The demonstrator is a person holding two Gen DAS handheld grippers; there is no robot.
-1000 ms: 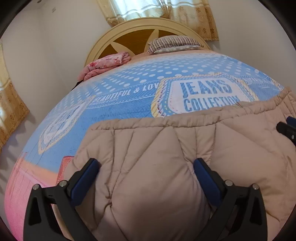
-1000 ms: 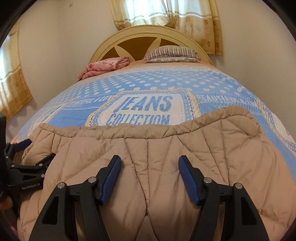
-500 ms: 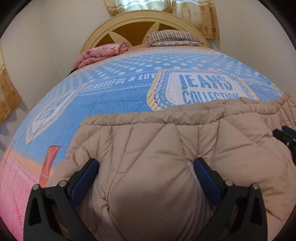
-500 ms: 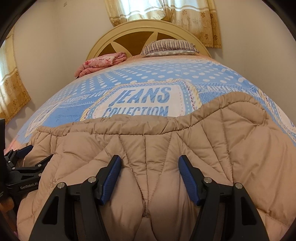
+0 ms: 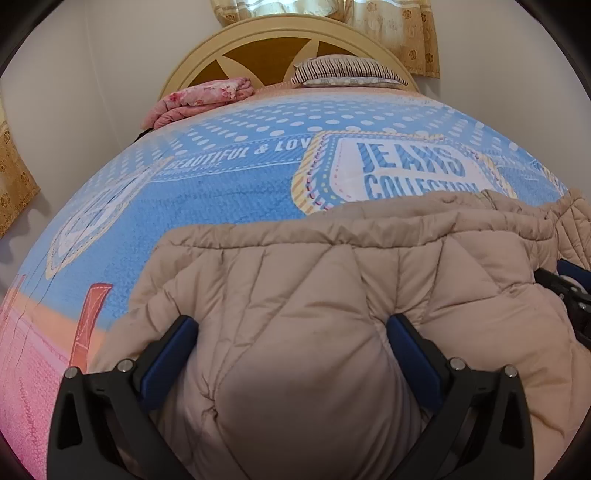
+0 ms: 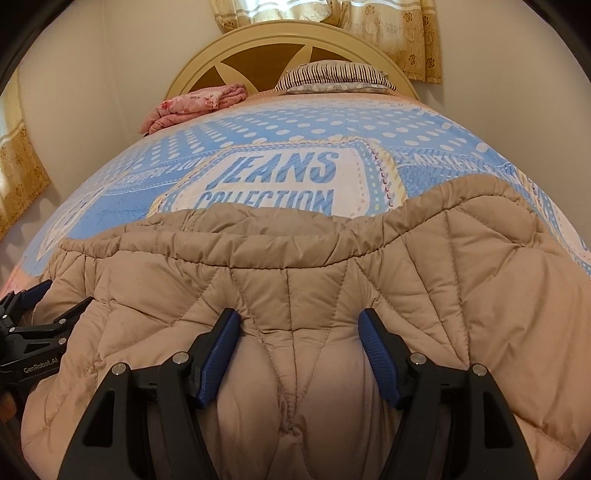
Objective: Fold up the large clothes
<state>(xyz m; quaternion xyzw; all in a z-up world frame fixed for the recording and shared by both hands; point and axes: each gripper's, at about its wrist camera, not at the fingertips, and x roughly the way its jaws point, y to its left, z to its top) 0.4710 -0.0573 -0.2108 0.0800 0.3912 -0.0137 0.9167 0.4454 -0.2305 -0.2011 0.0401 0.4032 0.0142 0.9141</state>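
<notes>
Jacket [image 5: 314, 332] edge farther across bedspread [image 5: 207, 192]

beige quilted puffer coat [image 6: 406, 280] lies bunched on the bed, elastic hem farthest.

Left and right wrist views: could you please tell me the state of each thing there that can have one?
Beige jacket: bunched on the bedspread, gripped in two places.
Left gripper: fingers clamped on a jacket fold.
Right gripper: fingers opening, jacket fold between them.
Bedspread: spread flat.
Pink blanket: folded, by the headboard.
Striped pillow: lying flat.
</notes>
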